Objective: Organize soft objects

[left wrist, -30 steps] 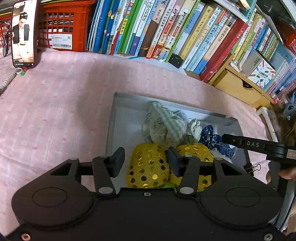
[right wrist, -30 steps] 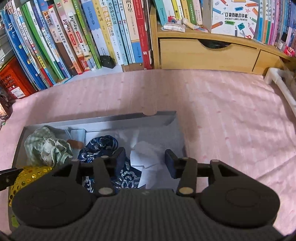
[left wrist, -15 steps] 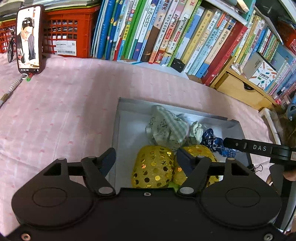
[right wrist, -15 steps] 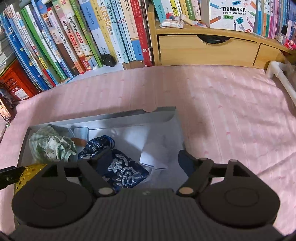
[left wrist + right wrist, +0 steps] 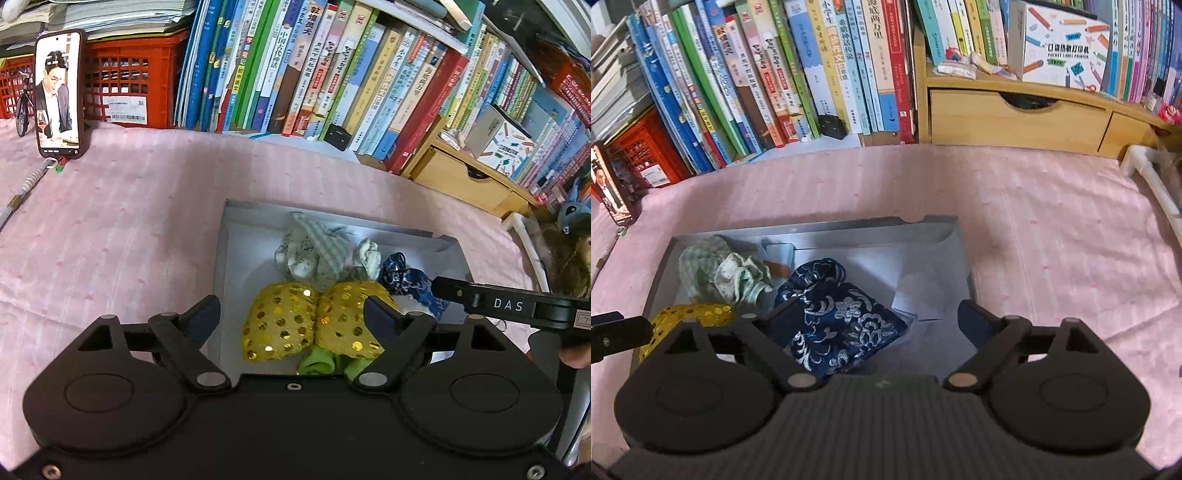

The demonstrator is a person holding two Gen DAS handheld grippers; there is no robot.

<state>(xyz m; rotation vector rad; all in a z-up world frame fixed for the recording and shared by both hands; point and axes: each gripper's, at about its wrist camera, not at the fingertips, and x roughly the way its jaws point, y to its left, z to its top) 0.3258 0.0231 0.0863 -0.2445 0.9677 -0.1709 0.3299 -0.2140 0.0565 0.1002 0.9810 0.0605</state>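
A shallow grey box (image 5: 221, 258) (image 5: 923, 225) lies on the pink cloth and holds the soft things. In the left wrist view, a yellow sequinned pouch (image 5: 280, 325) lies in the box below my left gripper (image 5: 291, 314), whose jaws are opening with no pad touching it. A pale green checked cloth (image 5: 314, 254) (image 5: 716, 273) sits behind it. In the right wrist view, a dark blue brocade pouch (image 5: 842, 314) (image 5: 406, 280) lies in the box under my right gripper (image 5: 879, 317), whose jaws are opening, clear of the pouch.
Books (image 5: 295, 74) (image 5: 775, 74) line the back. A red crate (image 5: 125, 88) and a propped phone (image 5: 59, 92) stand at the left, wooden drawers (image 5: 1015, 118) at the right. White paper (image 5: 923, 291) lies in the box. Pink cloth (image 5: 1071, 240) spreads to the right.
Both grippers have opened wide and drawn back a little upward. The yellow pouch and the blue pouch, earlier between the fingers, now lie free in the box.
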